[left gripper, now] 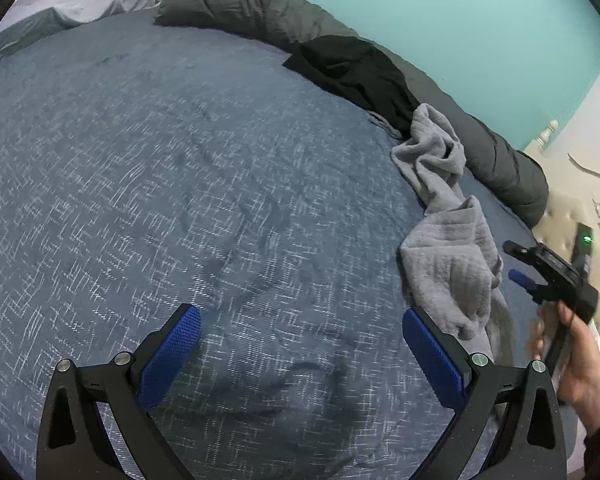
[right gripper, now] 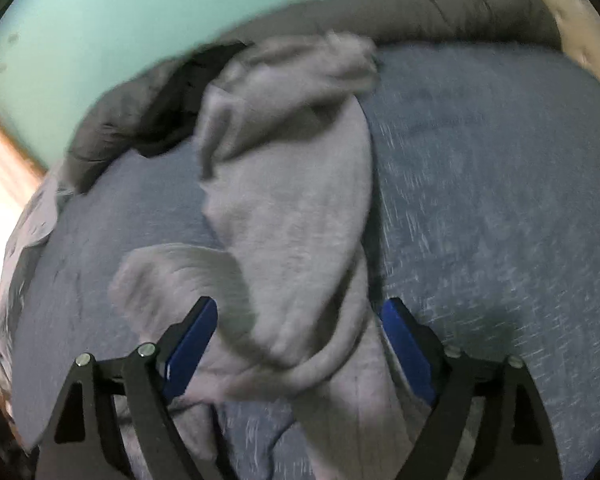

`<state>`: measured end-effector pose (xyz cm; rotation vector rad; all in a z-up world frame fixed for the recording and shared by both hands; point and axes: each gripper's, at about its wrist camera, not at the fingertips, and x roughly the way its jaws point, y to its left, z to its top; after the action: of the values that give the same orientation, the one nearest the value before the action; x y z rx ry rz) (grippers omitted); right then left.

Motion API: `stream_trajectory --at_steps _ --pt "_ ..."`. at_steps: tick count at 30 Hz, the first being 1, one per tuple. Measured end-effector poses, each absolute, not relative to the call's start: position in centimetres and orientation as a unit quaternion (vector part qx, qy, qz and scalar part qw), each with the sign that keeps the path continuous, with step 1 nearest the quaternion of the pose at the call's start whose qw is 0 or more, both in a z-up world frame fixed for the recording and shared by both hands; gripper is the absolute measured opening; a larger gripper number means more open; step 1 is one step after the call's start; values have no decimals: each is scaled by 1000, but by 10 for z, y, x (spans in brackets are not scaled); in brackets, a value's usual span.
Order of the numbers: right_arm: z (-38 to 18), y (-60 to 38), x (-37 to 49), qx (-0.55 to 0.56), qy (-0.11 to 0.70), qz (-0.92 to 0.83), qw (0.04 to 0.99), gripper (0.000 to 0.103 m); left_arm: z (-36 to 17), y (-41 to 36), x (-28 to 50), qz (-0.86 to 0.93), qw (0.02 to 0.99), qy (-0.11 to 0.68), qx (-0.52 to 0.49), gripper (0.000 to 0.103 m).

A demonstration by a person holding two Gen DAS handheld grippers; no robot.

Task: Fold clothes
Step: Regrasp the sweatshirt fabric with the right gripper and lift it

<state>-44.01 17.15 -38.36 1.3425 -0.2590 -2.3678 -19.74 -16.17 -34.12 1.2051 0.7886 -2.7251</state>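
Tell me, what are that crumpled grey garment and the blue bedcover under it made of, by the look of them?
The grey garment looks like soft fleece or brushed knit: matte, fuzzy nap, thick rounded folds. The blue bedcover seems a flat woven cloth, perhaps a cotton blend: fine white crosshatch flecks, shallow creases, no sheen. Exact fibres cannot be told.

The left gripper [left gripper: 302,354] is held low with its 2 blue-padded fingers [left gripper: 171,354] spread wide and nothing between them. The right gripper [right gripper: 298,346] also has its jaws wide apart, closed on nothing. In the left wrist view, the person's right hand [left gripper: 580,364] wraps that gripper's handle at far right, sleeve at the wrist.
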Motion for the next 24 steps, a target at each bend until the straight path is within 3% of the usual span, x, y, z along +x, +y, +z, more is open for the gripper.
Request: stream_trajectory --at_steps 6,8,10,12,13,20,24 --pt "-402 164 -458 485 -111 -844 201 85 -343 -166 -196 -883 28 254 393 103" --pt "-402 157 -455 483 -91 -844 214 70 -344 -170 -198 -882 32 261 392 103" --pt "-399 151 -448 476 -73 -846 228 45 -346 -171 -200 -880 34 263 393 103" --pt "-396 146 -442 469 -54 -848 242 26 -348 -171 -200 -879 34 261 398 103" --pt "-394 143 -438 465 -45 -848 249 21 -348 -170 -200 -879 33 261 398 103" --pt "-358 124 -373 423 1 -834 355 16 -345 -172 -197 -881 44 263 392 103" --pt "-365 136 -314 450 27 -794 408 16 -342 -172 -193 -880 42 265 391 103"
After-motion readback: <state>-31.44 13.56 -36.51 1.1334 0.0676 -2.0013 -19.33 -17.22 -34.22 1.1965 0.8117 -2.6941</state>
